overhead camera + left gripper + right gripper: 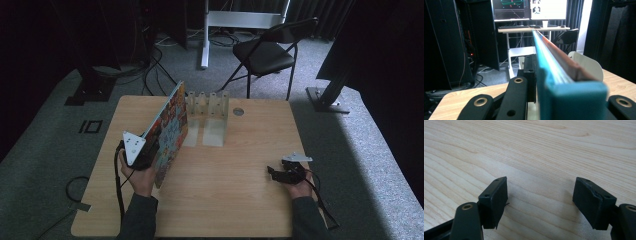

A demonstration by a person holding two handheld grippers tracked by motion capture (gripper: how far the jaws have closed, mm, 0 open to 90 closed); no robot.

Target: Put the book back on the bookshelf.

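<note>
Left gripper [145,150] clamped on colourful book [170,127], jaws pinching its near edge. Book held on edge, tilted, lifted off wooden table [235,200], far end reaching toward white slotted rack [207,107] at table's back. In left gripper view, book [554,62] ran edge-on between jaws, blue cover at left, reddish at right; white curved rack panel [586,63] just beside it. Right gripper [280,172] low over table's right side, well apart from book. In right gripper view, right gripper [540,202] jaws spread wide, nothing between them, bare wood beneath.
</note>
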